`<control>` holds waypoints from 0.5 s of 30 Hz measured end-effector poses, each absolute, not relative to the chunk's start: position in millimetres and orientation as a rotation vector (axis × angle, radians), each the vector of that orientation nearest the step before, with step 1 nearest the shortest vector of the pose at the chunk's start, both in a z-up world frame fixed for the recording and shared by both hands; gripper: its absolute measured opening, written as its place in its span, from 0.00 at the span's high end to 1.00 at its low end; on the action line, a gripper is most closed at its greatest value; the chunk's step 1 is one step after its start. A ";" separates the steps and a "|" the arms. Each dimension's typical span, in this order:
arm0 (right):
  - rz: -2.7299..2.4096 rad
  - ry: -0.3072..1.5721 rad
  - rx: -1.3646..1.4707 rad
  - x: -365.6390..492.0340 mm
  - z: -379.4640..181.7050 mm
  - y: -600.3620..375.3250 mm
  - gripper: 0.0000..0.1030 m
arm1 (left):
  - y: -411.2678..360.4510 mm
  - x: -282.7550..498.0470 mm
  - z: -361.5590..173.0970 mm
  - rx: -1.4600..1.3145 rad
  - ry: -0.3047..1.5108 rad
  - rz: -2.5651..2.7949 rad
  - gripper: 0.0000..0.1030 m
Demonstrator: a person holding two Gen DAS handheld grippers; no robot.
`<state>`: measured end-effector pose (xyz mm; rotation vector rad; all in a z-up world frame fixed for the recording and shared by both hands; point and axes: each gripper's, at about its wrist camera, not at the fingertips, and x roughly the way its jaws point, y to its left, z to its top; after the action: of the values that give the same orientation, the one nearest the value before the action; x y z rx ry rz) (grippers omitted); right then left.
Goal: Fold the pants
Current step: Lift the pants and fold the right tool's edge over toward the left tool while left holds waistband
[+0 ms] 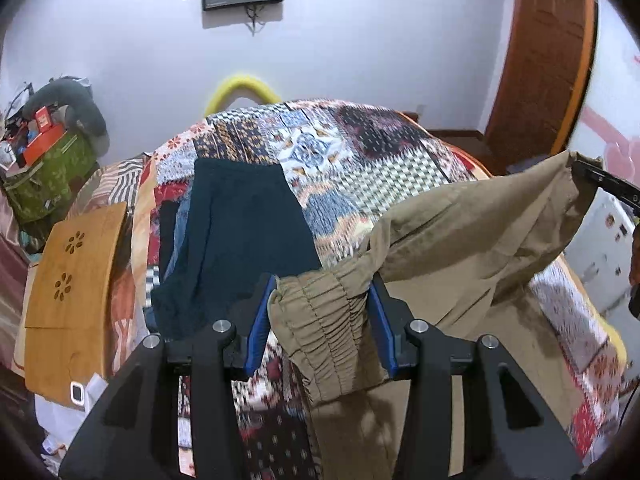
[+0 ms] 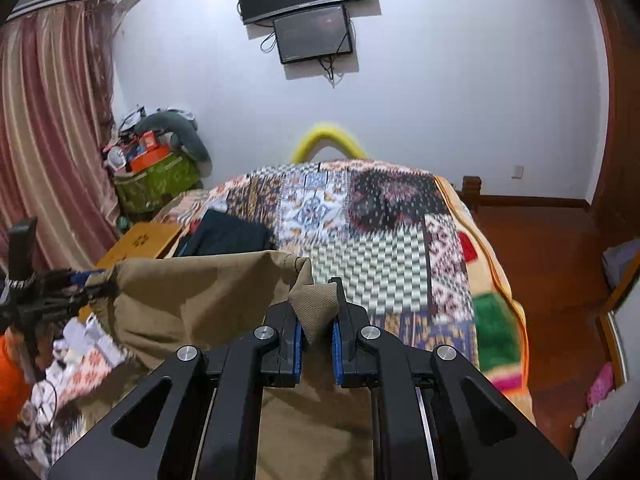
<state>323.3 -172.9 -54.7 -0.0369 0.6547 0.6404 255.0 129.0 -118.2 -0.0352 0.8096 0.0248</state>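
Two tools hold your tan pants (image 1: 460,232) up over the bed (image 1: 360,152); the bed has a patchwork blanket and dark blue clothes (image 1: 236,240) lie on it; your left tool (image 1: 320,320) pinches the stretchy waistband; your right tool (image 2: 316,320) pinches a corner of the cloth.

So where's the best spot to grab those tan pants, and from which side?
Probably where they are held now: the khaki pants by the gathered elastic waistband, one set of tongs at each end. The left tongs and right tongs come from the near bed edge; the thick band resists slipping.
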 end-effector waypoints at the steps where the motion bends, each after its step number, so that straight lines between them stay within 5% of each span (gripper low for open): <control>1: 0.638 0.655 -0.041 313.6 -54.4 -175.5 0.90 | 126.2 248.1 -120.4 -0.028 0.814 0.023 0.56; 15: 0.604 0.753 -0.109 203.6 -108.3 -204.1 0.90 | 102.7 159.5 -154.7 -0.005 0.859 -0.005 0.54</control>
<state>203.6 -204.1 -108.3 -0.1086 0.7529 0.6036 159.5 102.7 -154.7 -0.0045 0.8586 -0.0046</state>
